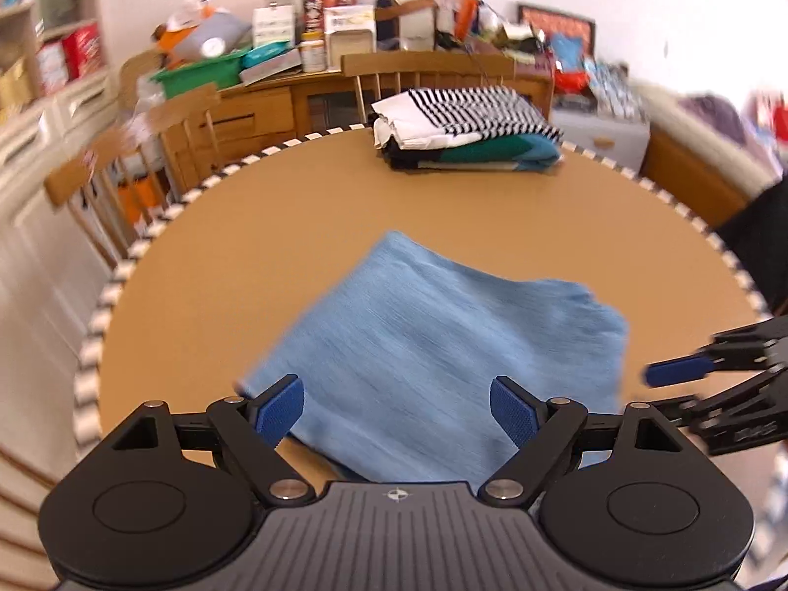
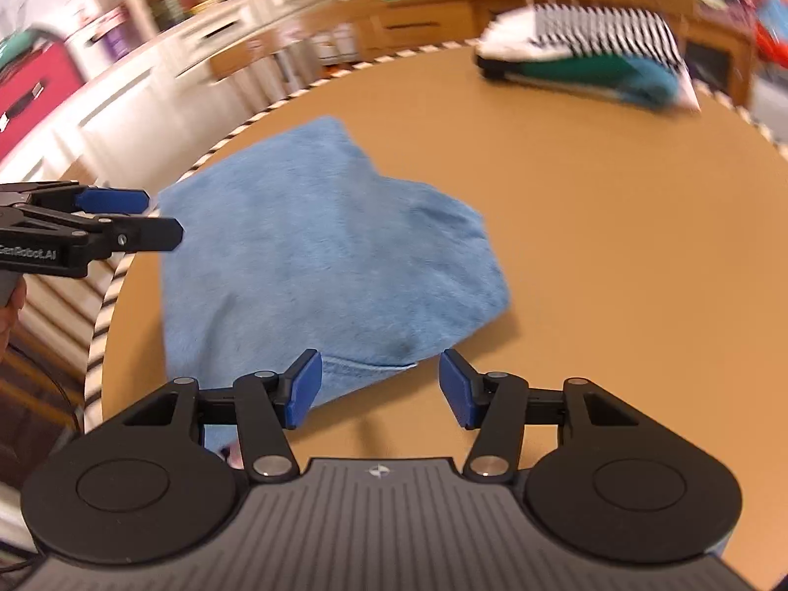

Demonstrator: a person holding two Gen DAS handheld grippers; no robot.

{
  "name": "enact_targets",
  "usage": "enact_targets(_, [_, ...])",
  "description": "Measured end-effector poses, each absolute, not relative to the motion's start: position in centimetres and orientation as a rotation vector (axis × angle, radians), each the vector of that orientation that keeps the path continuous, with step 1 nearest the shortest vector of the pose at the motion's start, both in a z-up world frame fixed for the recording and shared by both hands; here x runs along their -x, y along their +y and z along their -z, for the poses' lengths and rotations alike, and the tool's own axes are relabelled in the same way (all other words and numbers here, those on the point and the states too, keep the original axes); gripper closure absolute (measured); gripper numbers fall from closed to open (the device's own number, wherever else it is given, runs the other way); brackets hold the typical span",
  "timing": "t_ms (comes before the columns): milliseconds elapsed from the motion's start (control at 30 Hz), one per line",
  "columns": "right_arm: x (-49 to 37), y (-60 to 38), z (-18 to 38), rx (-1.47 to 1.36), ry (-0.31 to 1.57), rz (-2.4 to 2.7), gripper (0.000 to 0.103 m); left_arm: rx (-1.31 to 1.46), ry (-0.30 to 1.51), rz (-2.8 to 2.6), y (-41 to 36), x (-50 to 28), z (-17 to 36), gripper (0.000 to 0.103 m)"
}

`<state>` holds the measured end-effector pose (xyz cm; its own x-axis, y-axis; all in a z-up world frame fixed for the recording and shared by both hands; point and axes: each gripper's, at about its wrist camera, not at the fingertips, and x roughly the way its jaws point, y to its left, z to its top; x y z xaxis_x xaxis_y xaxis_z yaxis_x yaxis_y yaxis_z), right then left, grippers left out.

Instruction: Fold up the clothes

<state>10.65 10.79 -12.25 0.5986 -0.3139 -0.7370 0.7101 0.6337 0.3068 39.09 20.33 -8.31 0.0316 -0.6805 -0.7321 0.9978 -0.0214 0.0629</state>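
Nearest the left wrist camera, the left tongs (image 1: 396, 411) stand wide apart with nothing between the blue pads (image 1: 279, 411); the folded cloth lies below and beyond them, untouched. In the right wrist view, the right tongs (image 2: 379, 389) are parted about halfway and likewise grip nothing, their pads hanging just over the cloth's near hem.

The light blue folded garment (image 1: 443, 340) lies flat on the round brown desk (image 1: 276, 216), toward the near edge. It is roughly square, so no long axis is clear; one corner (image 1: 394, 236) points away, toward the far side of the desk.

Farther off, near the far rim, sits a stack of folded clothes (image 1: 468, 133), a black-and-white striped piece on top of teal and dark ones. Behind it stand wooden chairs (image 1: 428, 74) and a cluttered sideboard (image 1: 276, 98).
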Motion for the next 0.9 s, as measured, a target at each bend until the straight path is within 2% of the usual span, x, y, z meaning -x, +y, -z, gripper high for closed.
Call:
enact_targets(267, [-11.4, 10.1, 13.0, -0.758, 0.685, 0.721, 0.045, -0.888, 0.626, 1.626, 11.5, -44.1, 8.7, 0.020])
enact_targets(533, [-12.0, 12.3, 13.4, -0.895, 0.588, 0.969, 0.042, -0.993, 1.017, 1.921, 2.3, -48.8, 12.8, 0.020])
enact_targets(733, [-12.0, 14.2, 15.2, -1.146, 0.353, 1.107, 0.043, -0.986, 1.331, 2.011, -1.1, -51.1, 16.0, 0.020])
enact_targets(900, [-10.8, 15.1, 17.2, -1.336, 0.195, 1.134, 0.045, -0.966, 1.466, 2.028, -1.8, -52.0, 18.5, 0.019])
